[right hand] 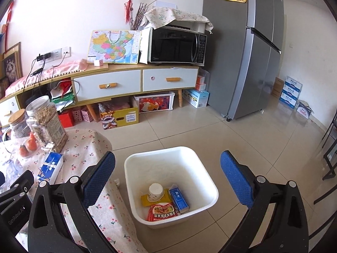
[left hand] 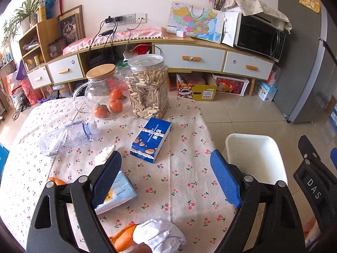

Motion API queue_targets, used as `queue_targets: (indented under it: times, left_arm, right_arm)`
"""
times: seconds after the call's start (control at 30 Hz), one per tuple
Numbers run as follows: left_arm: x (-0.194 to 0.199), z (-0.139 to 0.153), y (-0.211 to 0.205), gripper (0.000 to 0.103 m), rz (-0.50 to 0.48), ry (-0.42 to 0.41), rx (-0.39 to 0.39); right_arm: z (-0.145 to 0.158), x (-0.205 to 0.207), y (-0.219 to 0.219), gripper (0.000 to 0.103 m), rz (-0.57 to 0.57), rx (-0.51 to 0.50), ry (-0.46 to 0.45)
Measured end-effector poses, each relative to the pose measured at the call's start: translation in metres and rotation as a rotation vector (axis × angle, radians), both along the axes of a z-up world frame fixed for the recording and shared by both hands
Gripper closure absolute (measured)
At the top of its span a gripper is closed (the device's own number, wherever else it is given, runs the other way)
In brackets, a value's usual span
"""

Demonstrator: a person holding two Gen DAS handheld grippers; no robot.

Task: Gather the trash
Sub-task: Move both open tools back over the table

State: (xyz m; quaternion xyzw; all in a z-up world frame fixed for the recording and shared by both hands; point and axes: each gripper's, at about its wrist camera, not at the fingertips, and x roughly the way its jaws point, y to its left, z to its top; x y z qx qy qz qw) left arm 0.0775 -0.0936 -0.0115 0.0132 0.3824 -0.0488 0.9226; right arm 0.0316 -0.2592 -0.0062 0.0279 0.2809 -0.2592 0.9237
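Below the spread, empty left gripper (left hand: pixel 166 168), at 6 o'clock, lies crumpled paper (left hand: pixel 160 235); the right gripper (right hand: pixel 168 175), likewise released, hovers over the bin (right hand: pixel 202 162).

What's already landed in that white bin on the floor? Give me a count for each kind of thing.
In the white bin, seen from the right wrist view:
Paper cup: 1
Blue box: 1
Yellow packet: 1
Red snack wrapper: 1
Total: 4

Bin (right hand: pixel 134 191): one, four items inside. Oranges (left hand: pixel 115 105): three. Jars (left hand: pixel 147 88): two. Blue boxes (left hand: pixel 150 140) on table: one.
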Motion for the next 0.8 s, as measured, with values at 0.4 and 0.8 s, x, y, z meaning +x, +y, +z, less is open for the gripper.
queue_targets:
  times: [0.4,0.8]
  left_arm:
    - [0.002,-0.009,0.069,0.019,0.117,0.027,-0.002]
    - [0.003,-0.025,0.132,0.019,0.229,0.081,0.043]
  right_arm:
    - [-0.008,0.016,0.065,0.007,0.115,-0.023,0.008]
    - [-0.018,0.031,0.120,0.007,0.229,-0.003,0.028]
